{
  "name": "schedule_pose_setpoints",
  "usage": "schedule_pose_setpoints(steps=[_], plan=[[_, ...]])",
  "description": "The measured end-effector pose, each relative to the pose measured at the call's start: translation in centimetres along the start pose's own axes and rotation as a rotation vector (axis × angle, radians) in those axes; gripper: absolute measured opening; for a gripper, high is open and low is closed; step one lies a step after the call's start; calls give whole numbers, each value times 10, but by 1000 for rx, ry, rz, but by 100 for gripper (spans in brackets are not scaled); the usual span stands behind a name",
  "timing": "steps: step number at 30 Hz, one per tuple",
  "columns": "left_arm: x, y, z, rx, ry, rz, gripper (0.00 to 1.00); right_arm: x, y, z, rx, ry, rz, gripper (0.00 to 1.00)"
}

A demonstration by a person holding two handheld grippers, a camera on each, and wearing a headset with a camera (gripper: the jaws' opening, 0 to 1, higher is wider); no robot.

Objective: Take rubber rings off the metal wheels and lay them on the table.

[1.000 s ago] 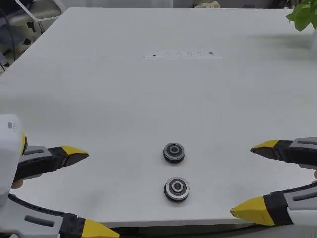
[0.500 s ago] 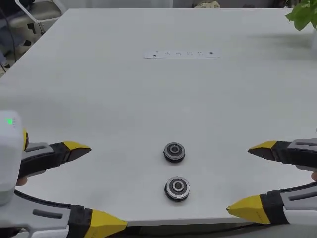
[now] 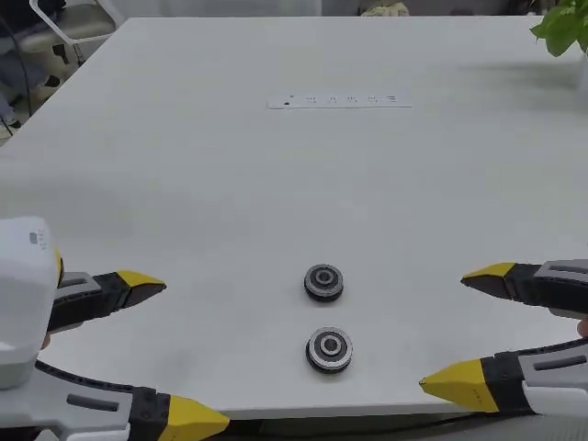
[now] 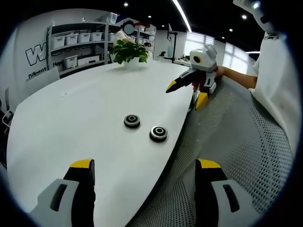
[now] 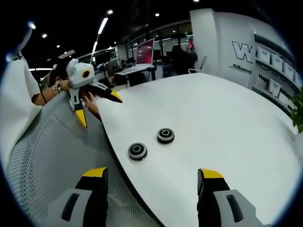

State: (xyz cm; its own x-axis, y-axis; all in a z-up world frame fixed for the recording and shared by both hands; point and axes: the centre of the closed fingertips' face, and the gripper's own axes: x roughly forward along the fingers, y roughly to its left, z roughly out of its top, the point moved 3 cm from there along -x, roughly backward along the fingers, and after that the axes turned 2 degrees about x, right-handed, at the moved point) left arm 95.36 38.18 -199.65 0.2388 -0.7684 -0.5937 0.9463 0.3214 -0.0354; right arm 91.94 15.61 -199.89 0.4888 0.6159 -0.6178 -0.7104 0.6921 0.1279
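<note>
Two small metal wheels with black rubber rings lie flat near the front edge of the white table [image 3: 230, 184]: the far wheel [image 3: 323, 282] and the near wheel [image 3: 328, 350], one behind the other. My left gripper [image 3: 175, 354] stands open at the lower left, well apart from them. My right gripper [image 3: 455, 333] stands open at the lower right, level with the wheels. In the left gripper view the wheels [image 4: 132, 121] [image 4: 158, 134] lie ahead between the jaws. In the right gripper view the wheels [image 5: 165, 135] [image 5: 137, 151] lie ahead, with the left gripper [image 5: 97, 105] beyond.
A flat strip with small markings [image 3: 338, 100] lies at the table's middle far side. Green plant leaves [image 3: 560, 28] reach in at the back right corner. A chair [image 3: 69, 28] stands beyond the back left edge. A mesh chair back [image 4: 227, 142] borders the table's near edge.
The left gripper has shifted slightly, its jaws dipping a little lower and leftward than half a second ago. The right gripper and both wheels have stayed put.
</note>
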Motion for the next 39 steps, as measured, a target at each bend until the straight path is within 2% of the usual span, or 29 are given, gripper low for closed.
schedule_pose_setpoints(steps=[9,12,15,18,22,25,29,33,35,39], plan=[[0,-1,0,2,4,-4,85,0,0,-2,-17,18,2,77],[-2,1,1,15,12,9,86,0,-1,-2,-25,25,-8,77],[-4,1,6,9,-11,10,89,-1,0,0,-39,31,-4,77],[-6,-1,11,28,-10,0,89,-1,3,2,-59,40,14,77],[-9,-4,21,75,-13,-10,89,-3,0,13,-85,23,0,76],[-10,-5,34,97,-41,-12,89,-3,-4,24,-107,8,-7,74],[-8,-3,44,127,-57,-5,89,0,-10,40,-151,2,-16,73],[-7,0,56,153,-75,-14,88,6,-11,56,-201,-5,-1,72],[-7,0,63,154,-97,-24,88,8,-11,61,-220,-5,5,72],[-7,-2,85,191,-150,-40,86,15,-10,71,-246,-19,21,70]])
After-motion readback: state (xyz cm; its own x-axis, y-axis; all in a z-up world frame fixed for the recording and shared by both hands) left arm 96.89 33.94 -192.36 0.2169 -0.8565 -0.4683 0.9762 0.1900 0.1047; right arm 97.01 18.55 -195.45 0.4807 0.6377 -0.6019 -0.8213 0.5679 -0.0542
